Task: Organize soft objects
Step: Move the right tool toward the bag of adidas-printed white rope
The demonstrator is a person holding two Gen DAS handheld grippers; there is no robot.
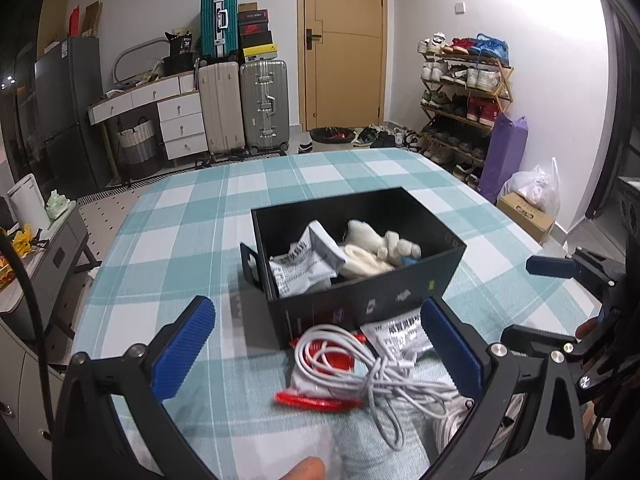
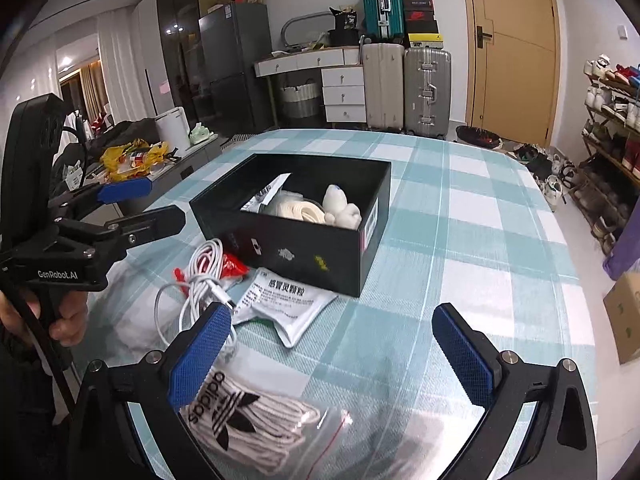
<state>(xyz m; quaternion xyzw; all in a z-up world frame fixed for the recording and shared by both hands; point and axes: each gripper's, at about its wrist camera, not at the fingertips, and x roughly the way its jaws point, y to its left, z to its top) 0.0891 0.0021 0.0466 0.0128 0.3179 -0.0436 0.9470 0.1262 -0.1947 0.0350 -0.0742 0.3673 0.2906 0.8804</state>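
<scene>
A black open box [image 1: 400, 292] [image 2: 304, 252] stands mid-table and holds a white plush toy [image 1: 380, 240] [image 2: 340, 206], a cream rolled cloth [image 2: 298, 210] and a grey sachet [image 1: 304, 264]. In front of it lie a tangled white cable [image 1: 360, 364] [image 2: 200, 280] over a red-edged packet [image 1: 320, 400], and a silver sachet [image 2: 288, 304] [image 1: 400, 336]. A bagged pair of white socks [image 2: 248, 424] lies under my right gripper [image 2: 332, 352], which is open and empty. My left gripper [image 1: 316, 344] is open and empty above the cable.
The table wears a teal checked cloth [image 1: 200, 220] [image 2: 480, 240]. Suitcases [image 1: 244, 104], a drawer desk [image 1: 160, 112], a shoe rack [image 1: 464, 92] and a door [image 1: 344, 40] stand beyond. A cardboard box [image 1: 524, 216] sits on the floor at right.
</scene>
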